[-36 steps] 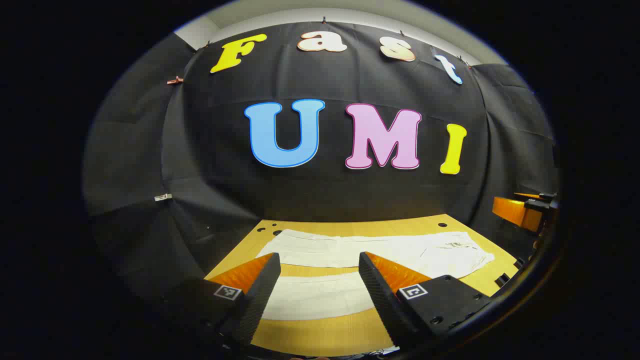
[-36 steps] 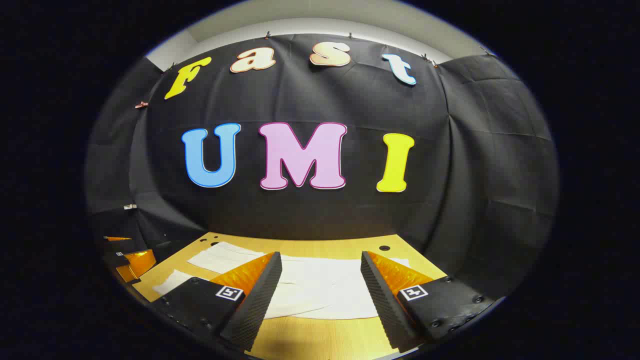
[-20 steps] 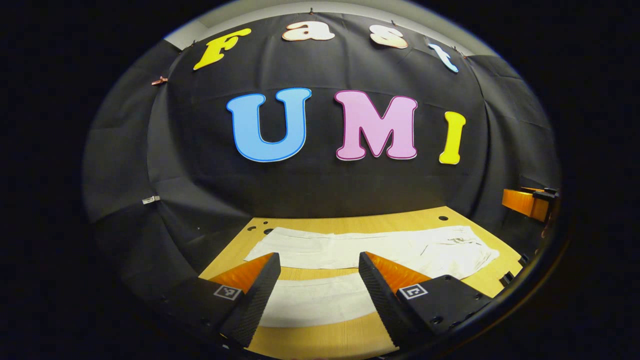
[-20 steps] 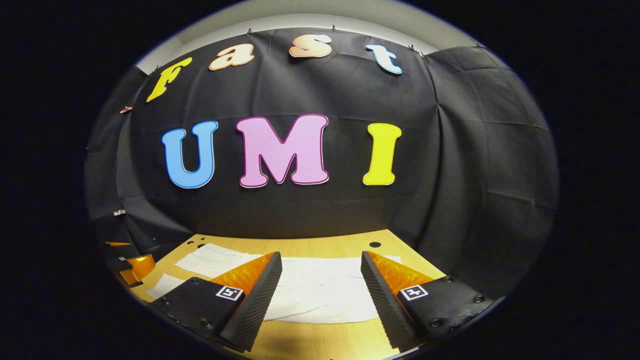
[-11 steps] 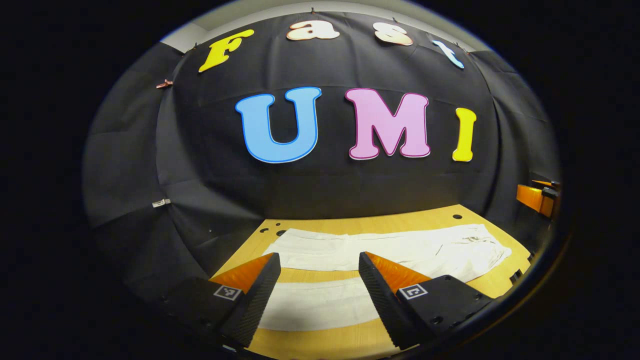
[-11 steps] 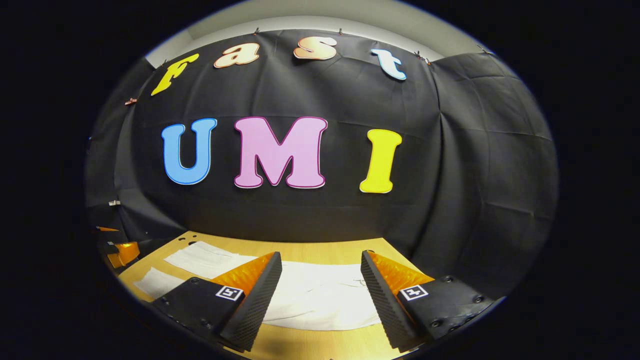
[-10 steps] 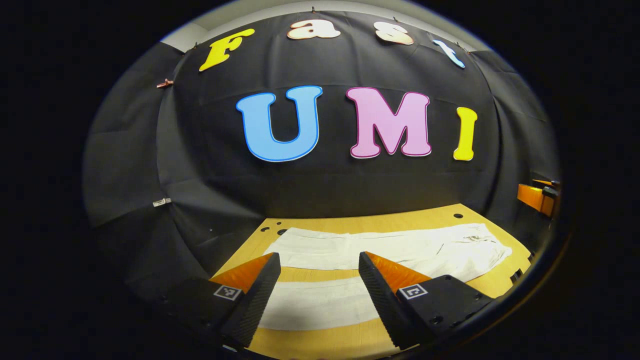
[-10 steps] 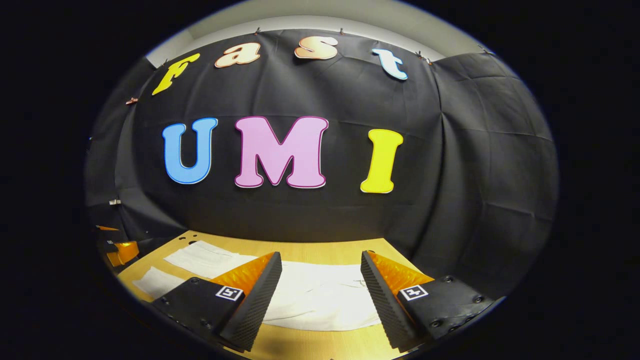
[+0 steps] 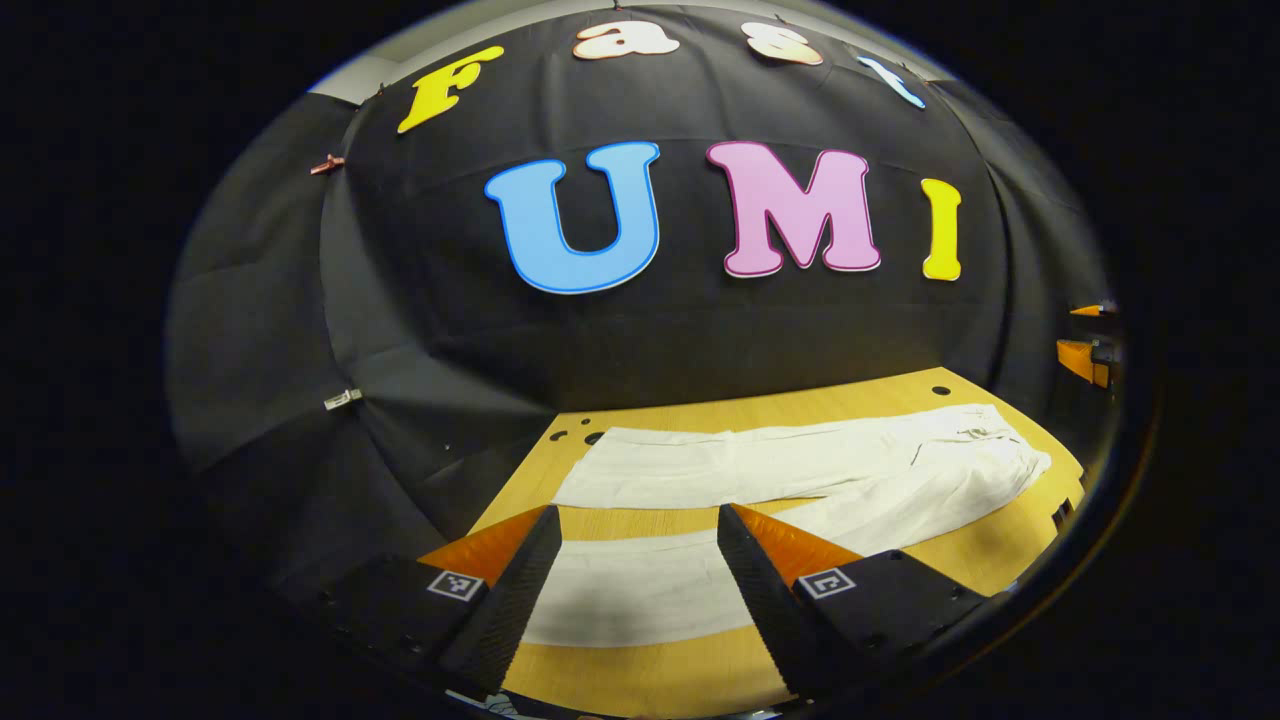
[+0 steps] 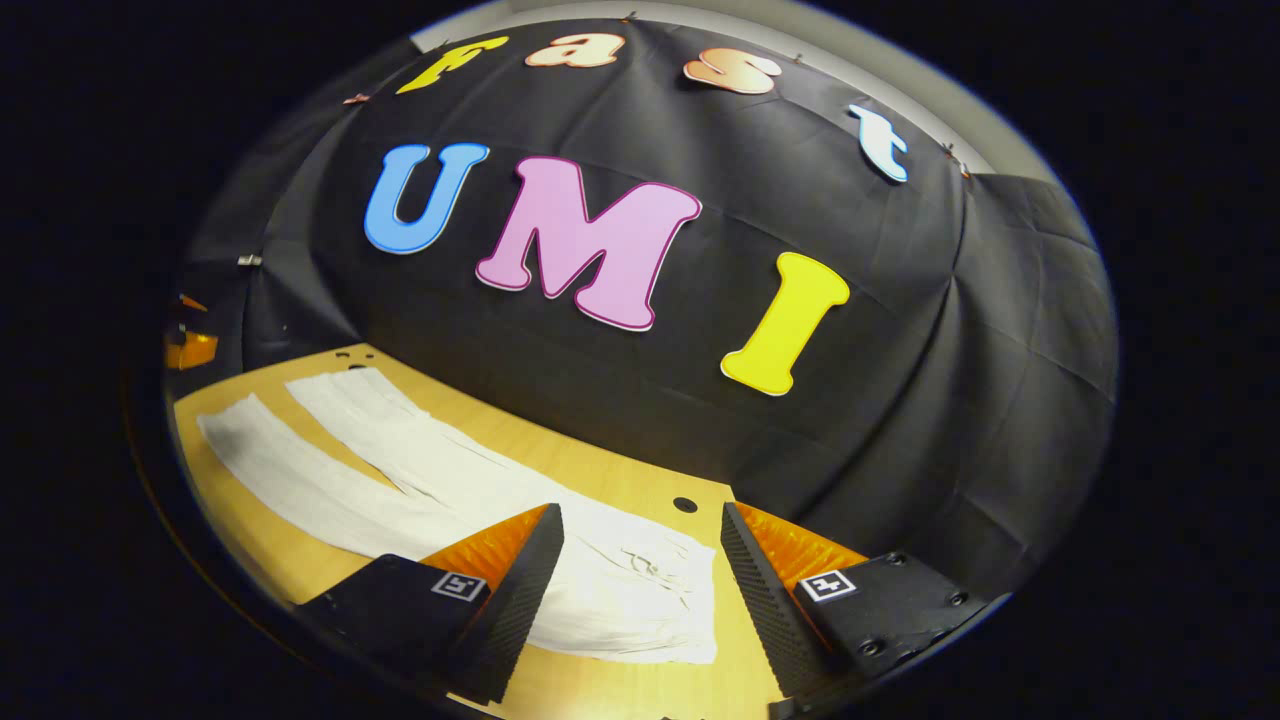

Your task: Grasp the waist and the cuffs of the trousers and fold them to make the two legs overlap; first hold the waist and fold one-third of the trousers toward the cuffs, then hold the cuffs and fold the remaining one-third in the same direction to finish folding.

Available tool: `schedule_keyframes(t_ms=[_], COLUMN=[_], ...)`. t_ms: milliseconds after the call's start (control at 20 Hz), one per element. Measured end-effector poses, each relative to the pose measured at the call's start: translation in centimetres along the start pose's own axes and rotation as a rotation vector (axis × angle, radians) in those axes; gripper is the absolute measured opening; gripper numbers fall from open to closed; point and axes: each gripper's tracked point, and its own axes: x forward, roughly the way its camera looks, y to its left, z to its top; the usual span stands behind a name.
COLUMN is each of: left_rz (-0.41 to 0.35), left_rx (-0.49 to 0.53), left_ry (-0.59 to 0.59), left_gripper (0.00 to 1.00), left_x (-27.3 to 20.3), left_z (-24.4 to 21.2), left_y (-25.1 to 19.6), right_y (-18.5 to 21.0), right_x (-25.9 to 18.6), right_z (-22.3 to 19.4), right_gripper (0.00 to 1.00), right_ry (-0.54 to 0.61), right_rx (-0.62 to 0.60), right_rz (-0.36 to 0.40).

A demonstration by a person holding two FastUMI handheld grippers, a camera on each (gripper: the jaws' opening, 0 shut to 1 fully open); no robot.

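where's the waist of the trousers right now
In the right gripper view, the waist lies flat on the wooden table, between the right gripper's open jaws.

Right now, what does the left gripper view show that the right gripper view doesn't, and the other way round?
Left gripper view: the left gripper open over one leg, with the waist far off at the right. Right gripper view: the right gripper open over the waist, with the legs running away to the left. Both: white trousers lying flat on the wooden table, legs spread apart, not yet overlapped.
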Motion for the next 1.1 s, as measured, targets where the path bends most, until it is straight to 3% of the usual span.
schedule_keyframes(t_ms=[350, 600, 900, 1100], left_rz=[0.091, 0.140, 0.168, 0.201], left_rx=[-0.011, -0.048, -0.021, -0.052], left_ry=[0.137, 0.172, 0.209, 0.250], left_gripper=[0.98, 0.98, 0.98, 0.98], left_x=[1.3, 1.9, 2.3, 2.5], left_z=[-5.3, -6.7, -7.5, -8.1], left_y=[2.0, 2.1, 1.9, 2.5], right_y=[-2.6, -3.5, -2.8, -3.1], right_x=[2.8, 3.6, 3.4, 4.3], right_z=[-8.7, -16.7, -24.5, -28.1], right_gripper=[0.97, 0.97, 0.98, 0.97], right_ry=[0.146, 0.280, 0.394, 0.479], right_rx=[-0.225, -0.472, -0.664, -0.738], right_rz=[0.089, 0.231, 0.377, 0.389])
